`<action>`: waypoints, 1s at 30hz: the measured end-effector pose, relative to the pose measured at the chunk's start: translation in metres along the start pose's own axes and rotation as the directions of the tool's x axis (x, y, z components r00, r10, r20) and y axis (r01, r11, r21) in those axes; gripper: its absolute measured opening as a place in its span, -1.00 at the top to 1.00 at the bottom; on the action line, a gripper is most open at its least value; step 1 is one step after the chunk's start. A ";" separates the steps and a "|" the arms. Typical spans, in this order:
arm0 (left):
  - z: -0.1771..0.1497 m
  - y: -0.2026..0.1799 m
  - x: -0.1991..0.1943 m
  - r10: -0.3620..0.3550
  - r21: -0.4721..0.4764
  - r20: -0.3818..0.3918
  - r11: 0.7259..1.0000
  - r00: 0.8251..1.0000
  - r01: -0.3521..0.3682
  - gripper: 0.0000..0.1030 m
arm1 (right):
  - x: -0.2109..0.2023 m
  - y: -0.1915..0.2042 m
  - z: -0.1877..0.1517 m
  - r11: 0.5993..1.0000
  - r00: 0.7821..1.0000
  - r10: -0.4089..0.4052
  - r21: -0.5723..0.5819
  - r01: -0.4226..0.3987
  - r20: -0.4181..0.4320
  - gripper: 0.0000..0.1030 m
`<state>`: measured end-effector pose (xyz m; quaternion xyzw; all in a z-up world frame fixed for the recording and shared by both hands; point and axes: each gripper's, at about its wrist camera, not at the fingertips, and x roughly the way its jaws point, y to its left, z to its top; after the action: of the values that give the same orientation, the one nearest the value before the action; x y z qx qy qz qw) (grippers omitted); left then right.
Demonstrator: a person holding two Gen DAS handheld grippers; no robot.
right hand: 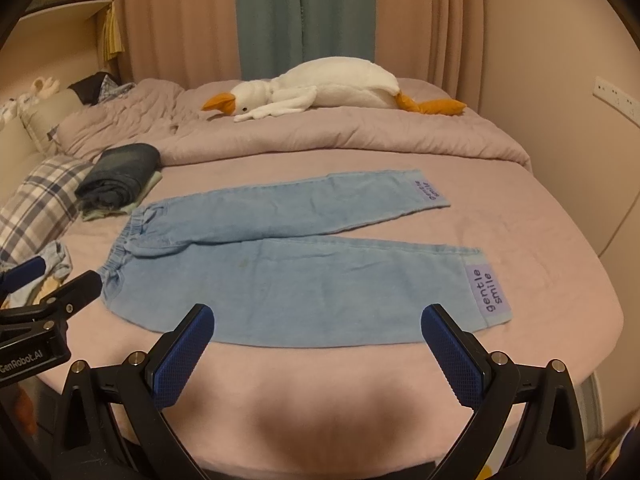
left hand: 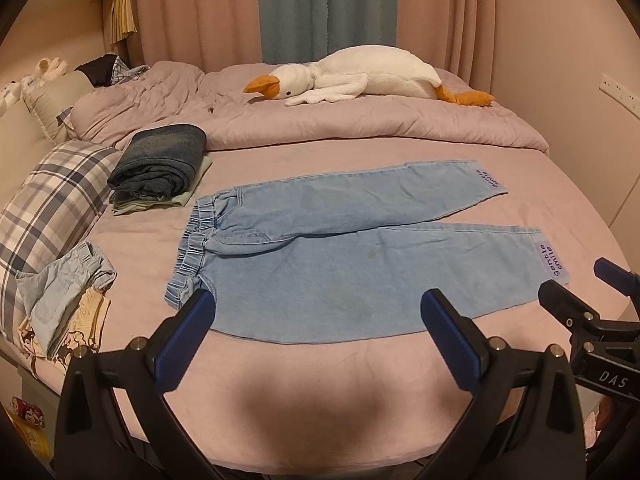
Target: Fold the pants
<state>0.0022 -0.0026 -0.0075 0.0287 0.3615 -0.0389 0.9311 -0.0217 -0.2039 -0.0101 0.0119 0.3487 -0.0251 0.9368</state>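
Light blue denim pants [left hand: 340, 256] lie flat and spread on the pink bed sheet, waistband to the left, both legs pointing right, each with a lilac "gentle smile" patch at the cuff. They also show in the right wrist view [right hand: 288, 276]. My left gripper [left hand: 318, 304] is open and empty, hovering at the near edge of the pants by the waist end. My right gripper [right hand: 318, 316] is open and empty, over the near leg's lower edge. The right gripper also shows at the right of the left wrist view [left hand: 580, 284], and the left gripper at the left of the right wrist view [right hand: 52, 280].
A stack of folded dark jeans [left hand: 160, 160] sits left of the waistband. A plaid pillow [left hand: 48, 200] and a heap of small clothes [left hand: 68, 300] lie at the left edge. A plush goose [left hand: 360, 76] rests on the rumpled duvet [left hand: 360, 128] behind.
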 end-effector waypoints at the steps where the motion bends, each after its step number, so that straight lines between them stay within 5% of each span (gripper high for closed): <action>1: 0.000 0.000 0.000 -0.001 0.001 0.001 1.000 1.000 0.001 -0.99 | 0.000 0.000 0.000 1.000 1.000 0.000 0.000 0.000 0.001 -1.00; 30: -0.001 -0.001 0.000 -0.008 0.002 -0.005 1.000 1.000 0.008 -0.99 | -0.001 0.000 -0.001 1.000 1.000 0.004 0.003 -0.004 -0.004 -1.00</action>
<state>0.0014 -0.0039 -0.0088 0.0281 0.3639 -0.0426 0.9301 -0.0229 -0.2038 -0.0105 0.0138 0.3506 -0.0236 0.9361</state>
